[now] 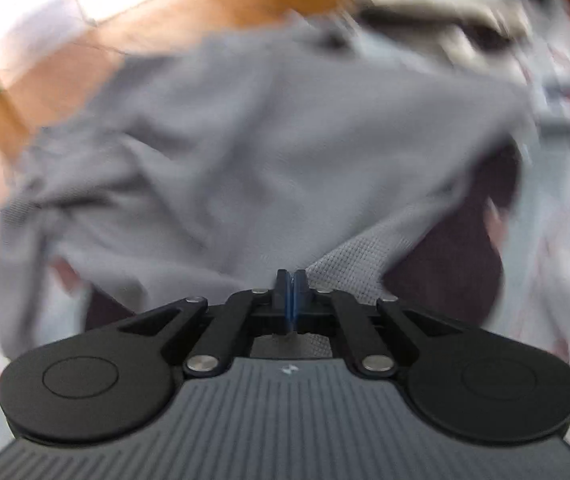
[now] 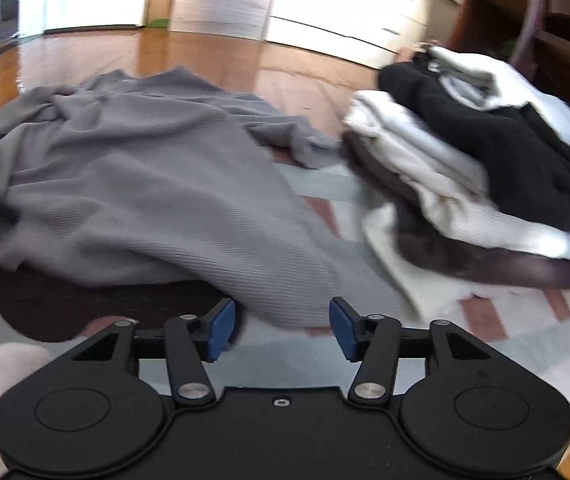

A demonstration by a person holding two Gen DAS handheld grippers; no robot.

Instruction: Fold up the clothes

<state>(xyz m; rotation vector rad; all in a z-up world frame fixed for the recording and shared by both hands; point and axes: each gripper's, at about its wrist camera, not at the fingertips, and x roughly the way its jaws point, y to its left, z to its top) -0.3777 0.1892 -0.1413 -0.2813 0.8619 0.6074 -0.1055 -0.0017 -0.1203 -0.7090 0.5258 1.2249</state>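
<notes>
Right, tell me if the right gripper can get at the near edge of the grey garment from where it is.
Probably yes. The right gripper has its jaws open, and the grey garment has its near edge lying just ahead of them on the rug, with nothing in between.

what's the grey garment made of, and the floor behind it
Grey garment: looks like a soft knit, probably cotton or a blend, matte, with fine ribbed lines and loose drape. Floor: seemingly wood or laminate, glossy, with plank seams and bright window reflections.

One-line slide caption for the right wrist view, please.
Open right gripper poised at the gray garment hem, folded clothes stack to its right.
</notes>
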